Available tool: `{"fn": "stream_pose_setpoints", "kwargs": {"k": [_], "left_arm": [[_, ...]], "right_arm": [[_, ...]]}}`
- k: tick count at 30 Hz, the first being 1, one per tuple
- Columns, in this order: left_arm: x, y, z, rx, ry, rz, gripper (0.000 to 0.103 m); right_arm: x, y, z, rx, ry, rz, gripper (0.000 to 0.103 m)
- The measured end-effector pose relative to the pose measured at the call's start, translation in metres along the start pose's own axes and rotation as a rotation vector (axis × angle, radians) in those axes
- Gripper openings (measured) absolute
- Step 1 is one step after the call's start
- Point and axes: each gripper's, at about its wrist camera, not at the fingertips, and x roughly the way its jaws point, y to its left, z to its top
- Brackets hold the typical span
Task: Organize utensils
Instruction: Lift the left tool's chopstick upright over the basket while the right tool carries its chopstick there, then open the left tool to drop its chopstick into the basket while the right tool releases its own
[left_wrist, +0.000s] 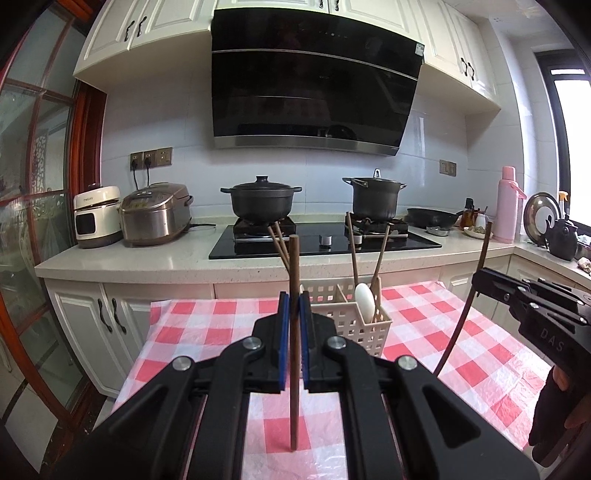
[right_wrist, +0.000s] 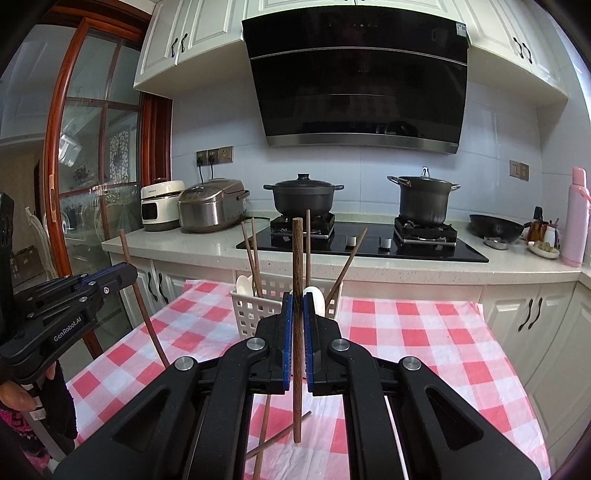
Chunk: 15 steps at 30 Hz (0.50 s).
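My left gripper (left_wrist: 294, 310) is shut on a brown wooden chopstick (left_wrist: 294, 258) that stands upright above the checked cloth. Just beyond it is a white slotted caddy (left_wrist: 347, 321) holding a white spoon (left_wrist: 364, 301) and several chopsticks. In the right wrist view my right gripper (right_wrist: 297, 308) is shut on another upright chopstick (right_wrist: 296, 251), in front of the caddy (right_wrist: 251, 310). Two loose chopsticks (right_wrist: 263, 435) lie crossed on the cloth under it. Each gripper appears at the edge of the other's view: the right gripper (left_wrist: 480, 282) and the left gripper (right_wrist: 125, 275), each with its chopstick.
A red-and-white checked cloth (left_wrist: 207, 332) covers the table. Behind it runs a counter (left_wrist: 147, 258) with a black hob (left_wrist: 325, 243), two dark pots (left_wrist: 260, 201), a rice cooker (left_wrist: 155, 218) and a pink flask (left_wrist: 508, 203). A glass door (right_wrist: 96, 166) stands to the left.
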Motion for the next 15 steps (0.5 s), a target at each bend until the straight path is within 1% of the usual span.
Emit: {"fn": "stream_pose_setpoints", "kwargs": {"k": [4, 8, 15], "left_arm": [[0.003, -0.003, 0.008, 0.01, -0.01, -0.012, 0.006], [0.009, -0.008, 0.019, 0.028, -0.022, -0.023, 0.006], [0.021, -0.015, 0.05, 0.037, -0.034, -0.045, 0.006]], "right_arm": [[0.004, 0.0, 0.006, -0.012, -0.011, -0.007, 0.006], [0.009, -0.006, 0.018, -0.015, -0.032, -0.014, 0.006], [0.022, -0.018, 0.042, -0.013, -0.059, -0.021, 0.006]]}}
